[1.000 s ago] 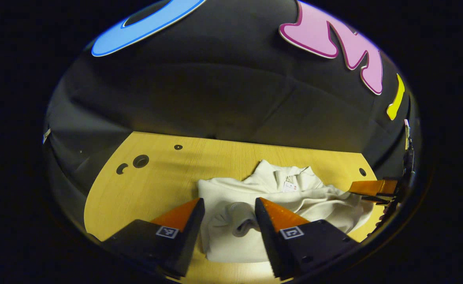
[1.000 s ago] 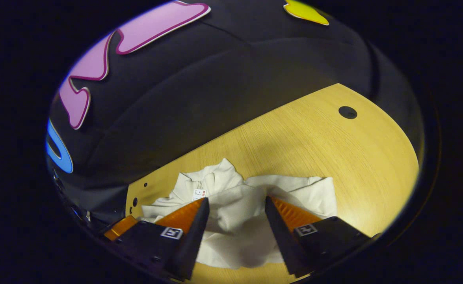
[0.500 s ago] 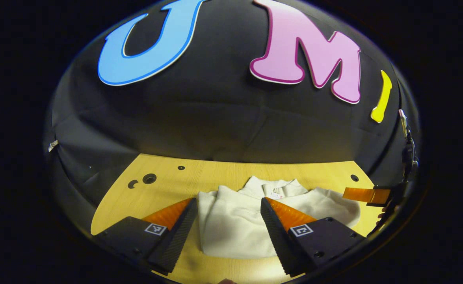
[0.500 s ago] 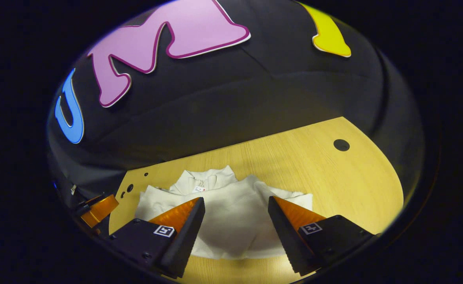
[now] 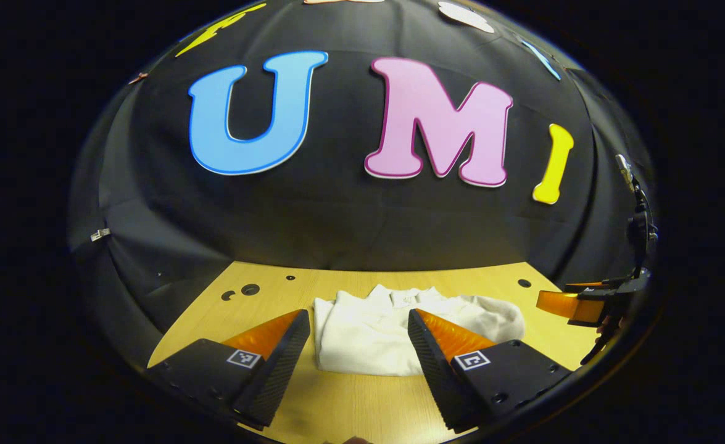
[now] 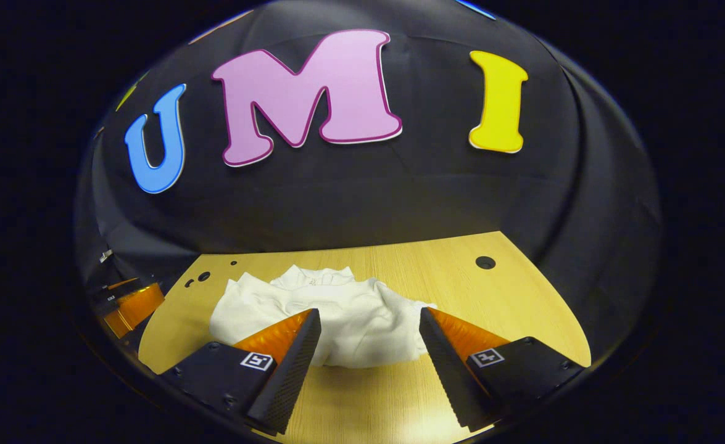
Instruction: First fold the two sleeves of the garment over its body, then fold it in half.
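Looks finished: cream-white fabric garment folded in a compact bundle mid pale wooden desk, left gripper and right gripper both gaping, empty, needing at most 1 tidy-up.

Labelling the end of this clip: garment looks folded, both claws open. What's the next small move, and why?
Probably none on the cloth: just ease both claws back and stop. The white garment lies as a compact bundle on the wooden table, sleeves tucked in, collar at the far side. The left claw and right claw are open, above the table and holding nothing. A little smoothing is optional.
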Motion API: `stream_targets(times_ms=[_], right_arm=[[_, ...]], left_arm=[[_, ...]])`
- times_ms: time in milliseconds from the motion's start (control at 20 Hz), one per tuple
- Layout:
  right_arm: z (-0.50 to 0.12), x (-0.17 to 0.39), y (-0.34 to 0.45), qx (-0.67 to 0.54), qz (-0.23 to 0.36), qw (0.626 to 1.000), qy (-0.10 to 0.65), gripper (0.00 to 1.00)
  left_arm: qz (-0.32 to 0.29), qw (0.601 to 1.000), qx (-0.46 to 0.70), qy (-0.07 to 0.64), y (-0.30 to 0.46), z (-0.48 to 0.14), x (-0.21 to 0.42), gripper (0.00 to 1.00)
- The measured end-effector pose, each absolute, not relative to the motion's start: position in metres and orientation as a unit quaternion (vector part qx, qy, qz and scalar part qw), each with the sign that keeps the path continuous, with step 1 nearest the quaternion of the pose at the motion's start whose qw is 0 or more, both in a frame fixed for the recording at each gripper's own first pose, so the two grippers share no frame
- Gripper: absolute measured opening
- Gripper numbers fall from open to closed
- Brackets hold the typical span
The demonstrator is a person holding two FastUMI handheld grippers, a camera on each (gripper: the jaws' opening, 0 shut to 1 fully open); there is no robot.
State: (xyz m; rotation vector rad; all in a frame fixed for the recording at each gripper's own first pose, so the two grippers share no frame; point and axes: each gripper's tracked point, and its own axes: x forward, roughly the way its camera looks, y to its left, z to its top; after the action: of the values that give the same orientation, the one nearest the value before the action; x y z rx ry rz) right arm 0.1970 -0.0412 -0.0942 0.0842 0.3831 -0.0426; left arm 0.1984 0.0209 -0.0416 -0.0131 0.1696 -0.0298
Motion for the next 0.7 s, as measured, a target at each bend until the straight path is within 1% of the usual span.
stream_targets(times_ms=[150,300,400,500,600,700], right_arm=[[-0.077,0.151,-0.037,0.028,-0.020,0.984,0.174,0.98],[-0.052,0.101,-0.039,0.014,-0.027,0.991,0.131,0.98],[-0.045,0.041,-0.038,0.018,-0.032,0.993,0.116,0.98],[-0.059,-0.015,-0.032,0.061,-0.038,0.989,0.127,0.98],[-0.073,-0.037,-0.029,0.061,-0.035,0.987,0.145,0.98],[-0.080,-0.048,-0.026,0.064,-0.031,0.986,0.152,0.98]], left_arm=[[-0.019,0.998,0.005,0.063,0.022,-0.026,0.141,0.98],[-0.013,0.998,0.013,0.057,0.026,-0.027,0.085,0.98],[-0.014,0.998,-0.007,0.056,0.014,-0.035,0.028,0.97],[-0.021,0.999,0.017,0.044,0.014,-0.041,-0.032,0.97],[-0.026,0.998,0.011,0.061,0.014,-0.056,-0.056,0.97],[-0.020,0.997,-0.005,0.081,0.018,-0.071,-0.070,0.98]])
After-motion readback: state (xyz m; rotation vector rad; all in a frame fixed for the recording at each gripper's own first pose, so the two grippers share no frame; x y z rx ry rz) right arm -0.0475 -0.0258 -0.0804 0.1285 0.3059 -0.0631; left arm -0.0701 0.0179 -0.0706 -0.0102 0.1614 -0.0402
